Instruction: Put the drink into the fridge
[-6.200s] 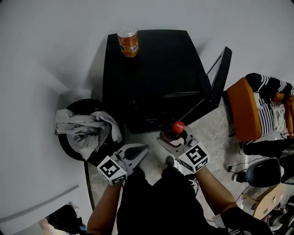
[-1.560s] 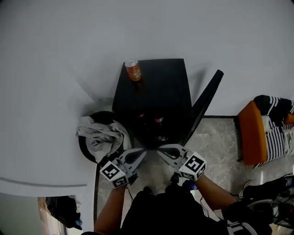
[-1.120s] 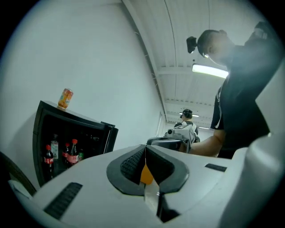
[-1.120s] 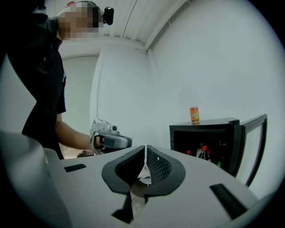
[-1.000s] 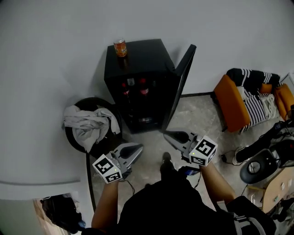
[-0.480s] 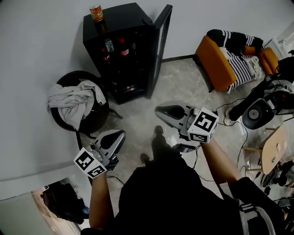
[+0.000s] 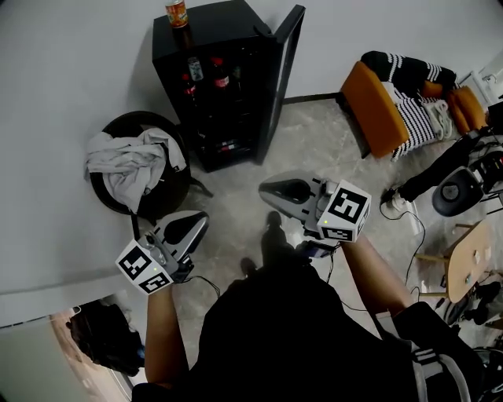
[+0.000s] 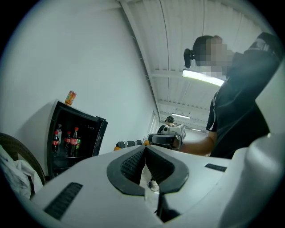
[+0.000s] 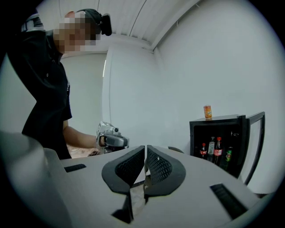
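White walls (image 7: 78, 63) and a pale stone-patterned floor (image 7: 314, 149) enclose the scene. A small black fridge (image 7: 224, 22) stands at the far wall with its door (image 7: 280, 71) swung wide open to the right. An orange armchair (image 7: 376, 110) sits far right, and a round black tub (image 7: 135, 119) holding crumpled grey cloth (image 7: 130, 165) is just left of the fridge. The person stands well back from the fridge with both tools near the body. The right gripper (image 7: 267, 190) is clenched on nothing, and so is the left gripper (image 7: 198, 220); in each gripper view the ribbed pads meet with no object between them. Red-capped dark drink bottles (image 7: 222, 76) stand upright on the upper shelf inside the fridge. An orange drink can (image 7: 176, 13) stands on the fridge top at its far left corner. Assessment: the placing appears done, as neither tool carries a drink. Outstanding are closing the door and, possibly, storing the can.
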### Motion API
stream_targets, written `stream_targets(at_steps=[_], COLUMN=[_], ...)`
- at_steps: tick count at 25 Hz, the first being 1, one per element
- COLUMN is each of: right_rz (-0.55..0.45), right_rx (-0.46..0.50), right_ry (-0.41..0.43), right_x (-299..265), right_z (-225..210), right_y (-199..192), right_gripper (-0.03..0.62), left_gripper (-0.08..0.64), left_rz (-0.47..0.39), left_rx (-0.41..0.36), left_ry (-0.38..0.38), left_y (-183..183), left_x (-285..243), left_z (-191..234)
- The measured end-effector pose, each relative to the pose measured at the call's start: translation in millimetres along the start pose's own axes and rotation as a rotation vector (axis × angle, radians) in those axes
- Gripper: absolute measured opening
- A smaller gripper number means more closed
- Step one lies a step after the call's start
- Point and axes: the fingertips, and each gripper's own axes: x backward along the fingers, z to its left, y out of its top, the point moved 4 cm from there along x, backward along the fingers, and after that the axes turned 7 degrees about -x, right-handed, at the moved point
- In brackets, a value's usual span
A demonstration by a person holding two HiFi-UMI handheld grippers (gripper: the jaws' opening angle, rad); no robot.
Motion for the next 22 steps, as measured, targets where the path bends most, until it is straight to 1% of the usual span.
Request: stream_targets(at_steps=[3,5,9,11,13,15,17,19,21,22], right_rz=[-0.025,-0.03,0.003,-0.009,-0.06,-0.094,-0.089,-0.073,-0.064,-0.06], right_rx=[0.01,0.016,0.034,0.067,0.09,0.089,0.082,0.073,0.067,0.064], right_ry=[-0.005,0.007,0.043,0.011,-0.064,-0.113,-0.122,-0.115,-0.107,-0.105], right_x=[-2.5,-5.1,-10.9,-10.8,-6.1,-1.5,-1.0,-2.3,-4.3,-5.2], right_z=[1.1,3.1,10.7,12.6,8.4,3.5,3.4,6.6,9.7,10.5], right_y=[4.4,5.8,-0.1,0.0,4.7,7.1,2.8,-3.8,-9.0,-11.0], right_gripper=[0.029,0.029,0.029,0.029,0.029,0.029,0.029,0.029,0.029,0.029], left_gripper=[0.011,0.011,0.011,0.011,0.011,0.011,0.011,0.011,0.011,0.011], left_rz=[-0.008,-0.004,0.007,0.022,0.028,0.017,0.015,0.043,0.068,0.063], left_rx=[0.015,0.018,0.01,-0.007,-0.017,-0.008,0.006,0.005,-0.054,-0.09], left_ry=[-0.003,-0.02,-0.046,-0.029,0.016,0.059,0.091,0.135,0.23,0.287], left_y=[-2.9,-5.5,-9.8,-12.9,-13.1,-11.3,-13.4,-22.2,-29.7,-30.8], left_x=[0.2,-3.0,-5.8,0.8,13.3,26.2,34.9,38.0,40.3,42.9], left_z=[-0.8,-4.4,-11.4,-9.2,-1.7,6.1,10.1,11.7,14.9,17.2])
